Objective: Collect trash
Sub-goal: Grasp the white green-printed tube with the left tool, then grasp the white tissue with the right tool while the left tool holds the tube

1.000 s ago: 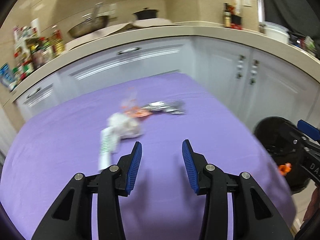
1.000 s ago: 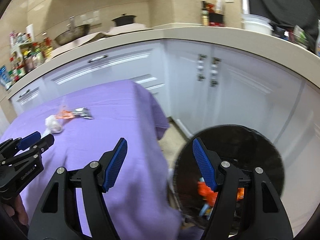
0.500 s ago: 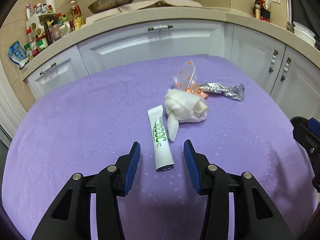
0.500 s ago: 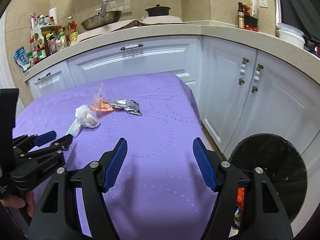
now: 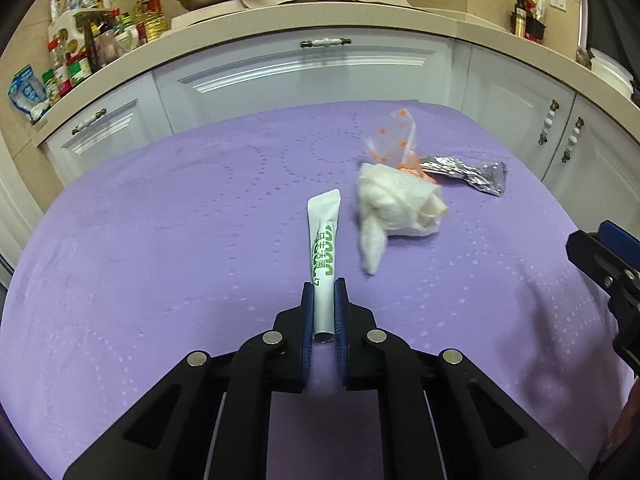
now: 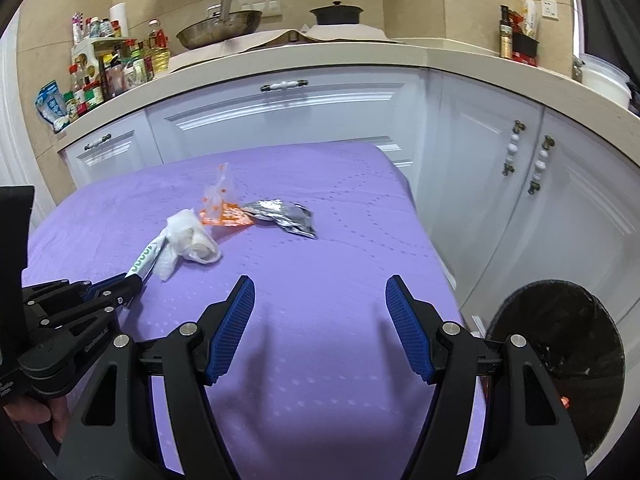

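A white tube with green print (image 5: 325,240) lies on the purple tablecloth (image 5: 160,240). My left gripper (image 5: 324,286) is closing on the tube's near end, and both blue pads touch its sides. The right wrist view shows that gripper (image 6: 134,282) low at the left with the tube (image 6: 145,258) sticking out of it. Just right of the tube sit a crumpled white tissue (image 5: 400,204), a clear wrapper with orange dots (image 5: 394,136) and a silver foil wrapper (image 5: 468,170). My right gripper (image 6: 320,292) hangs open over bare cloth with nothing between its fingers.
A round black trash bin (image 6: 560,344) stands on the floor beyond the table's right edge, with some orange scraps inside. White kitchen cabinets (image 6: 280,120) and a worktop with bottles, a pan and a pot run behind the table.
My left gripper has moved up to the tube and its jaws have closed from wide apart onto it. The right gripper has swung left, from over the bin to over the cloth.
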